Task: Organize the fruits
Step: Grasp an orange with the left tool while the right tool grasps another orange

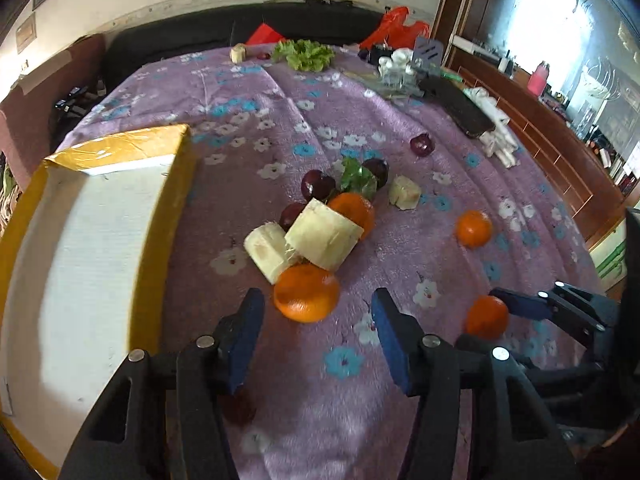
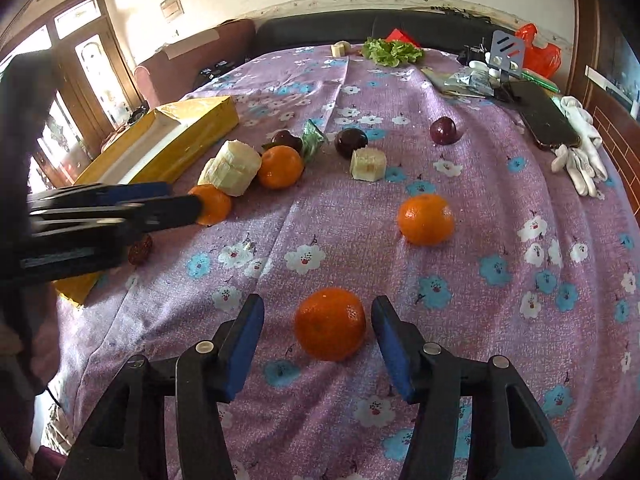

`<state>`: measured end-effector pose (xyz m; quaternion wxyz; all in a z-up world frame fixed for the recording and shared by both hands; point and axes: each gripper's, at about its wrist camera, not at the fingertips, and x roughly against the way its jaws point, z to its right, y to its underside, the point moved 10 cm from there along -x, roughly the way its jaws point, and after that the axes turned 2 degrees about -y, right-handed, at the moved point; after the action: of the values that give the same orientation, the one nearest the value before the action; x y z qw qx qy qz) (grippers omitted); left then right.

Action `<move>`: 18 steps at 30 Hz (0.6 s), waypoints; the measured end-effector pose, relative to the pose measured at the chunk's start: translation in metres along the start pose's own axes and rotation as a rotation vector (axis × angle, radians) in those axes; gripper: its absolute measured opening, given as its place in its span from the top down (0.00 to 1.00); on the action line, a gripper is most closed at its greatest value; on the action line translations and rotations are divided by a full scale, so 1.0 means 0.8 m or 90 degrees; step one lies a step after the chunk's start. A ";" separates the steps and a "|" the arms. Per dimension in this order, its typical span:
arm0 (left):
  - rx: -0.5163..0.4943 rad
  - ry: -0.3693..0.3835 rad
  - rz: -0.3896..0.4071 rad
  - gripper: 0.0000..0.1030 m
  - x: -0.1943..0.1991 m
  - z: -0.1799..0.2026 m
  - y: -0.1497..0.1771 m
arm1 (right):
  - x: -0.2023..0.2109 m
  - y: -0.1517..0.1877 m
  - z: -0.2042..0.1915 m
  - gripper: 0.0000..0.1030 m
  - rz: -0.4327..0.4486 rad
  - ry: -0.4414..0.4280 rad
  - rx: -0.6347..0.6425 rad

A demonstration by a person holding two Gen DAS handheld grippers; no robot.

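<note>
My left gripper [image 1: 318, 320] is open, its fingertips just short of an orange [image 1: 306, 293] that lies against pale fruit chunks [image 1: 320, 234] and dark plums [image 1: 317, 184]. My right gripper [image 2: 318, 320] is open with another orange [image 2: 330, 323] between its blue pads, resting on the cloth. That orange also shows in the left wrist view [image 1: 486, 317], beside the right gripper's fingers [image 1: 520, 304]. More oranges [image 2: 426, 219] [image 2: 279, 167] lie further out. The left gripper [image 2: 176, 200] shows at the left of the right wrist view, by an orange [image 2: 214, 205].
A yellow-edged cardboard box [image 1: 88, 248] lies open on the left of the purple flowered cloth [image 1: 320, 380]. A phone [image 2: 542, 116], white gloves [image 2: 580, 148], lettuce [image 2: 392, 51] and small clutter sit at the far and right edges. A small red fruit [image 2: 140, 251] lies near the box.
</note>
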<state>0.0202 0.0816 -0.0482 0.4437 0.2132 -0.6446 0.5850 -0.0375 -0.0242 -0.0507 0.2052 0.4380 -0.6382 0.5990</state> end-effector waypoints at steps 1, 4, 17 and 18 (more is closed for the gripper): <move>0.001 -0.005 -0.008 0.47 -0.009 -0.001 0.001 | 0.001 0.000 0.001 0.41 0.000 -0.002 -0.001; 0.013 -0.011 -0.024 0.65 -0.025 -0.004 0.004 | 0.001 0.001 0.002 0.41 0.000 -0.005 -0.004; 0.103 0.023 0.055 0.65 0.056 -0.024 0.018 | 0.021 0.005 -0.020 0.64 0.009 -0.027 0.007; 0.110 0.021 0.066 0.65 0.068 -0.030 0.018 | 0.027 0.002 -0.027 0.64 0.014 -0.033 0.012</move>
<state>-0.0116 0.1210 -0.0134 0.4035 0.2073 -0.5942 0.6642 -0.0562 -0.0109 -0.0303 0.1780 0.4481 -0.6425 0.5956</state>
